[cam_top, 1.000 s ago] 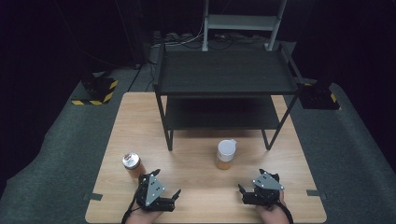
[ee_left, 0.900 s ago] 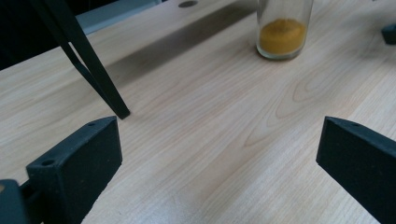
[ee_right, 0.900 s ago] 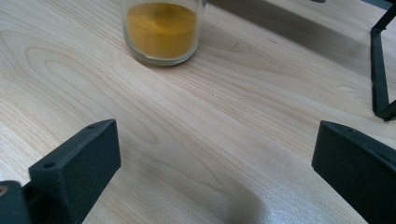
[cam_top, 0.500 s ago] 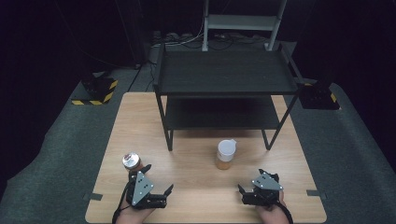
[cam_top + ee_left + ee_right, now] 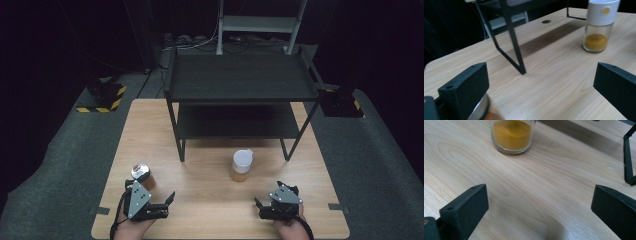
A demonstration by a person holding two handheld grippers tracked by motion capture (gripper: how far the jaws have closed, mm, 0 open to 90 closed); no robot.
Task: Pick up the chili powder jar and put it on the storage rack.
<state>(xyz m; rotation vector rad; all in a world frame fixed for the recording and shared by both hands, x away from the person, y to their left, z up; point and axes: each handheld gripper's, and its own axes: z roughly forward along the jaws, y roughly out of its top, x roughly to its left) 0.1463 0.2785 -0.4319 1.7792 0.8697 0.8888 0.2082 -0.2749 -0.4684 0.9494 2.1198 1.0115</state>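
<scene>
A small metal-topped can point(image 5: 141, 174) stands at the table's front left. My left gripper point(image 5: 167, 205) lies just in front of it, open, jaws pointing right. In the left gripper view the can's rim point(image 5: 479, 112) peeks out beside the left jaw, outside the gap of the open gripper point(image 5: 541, 82). A glass jar point(image 5: 241, 165) with a white lid and orange powder stands mid-table, also seen as the jar point(image 5: 599, 27) far right. My right gripper point(image 5: 259, 209) rests open at the front right. Its gap point(image 5: 539, 205) holds nothing, and the jar point(image 5: 511, 135) stands ahead of it.
A black two-tier metal shelf point(image 5: 240, 80) stands on the back half of the wooden table point(image 5: 210, 210). Its front legs point(image 5: 514, 50) point(image 5: 627, 157) reach down near the jar. Dark floor surrounds the table, with a yellow-black marked block point(image 5: 105, 95) at far left.
My left gripper has slid to the left, ending close in front of the can. The right gripper, jar and can have stayed put.
</scene>
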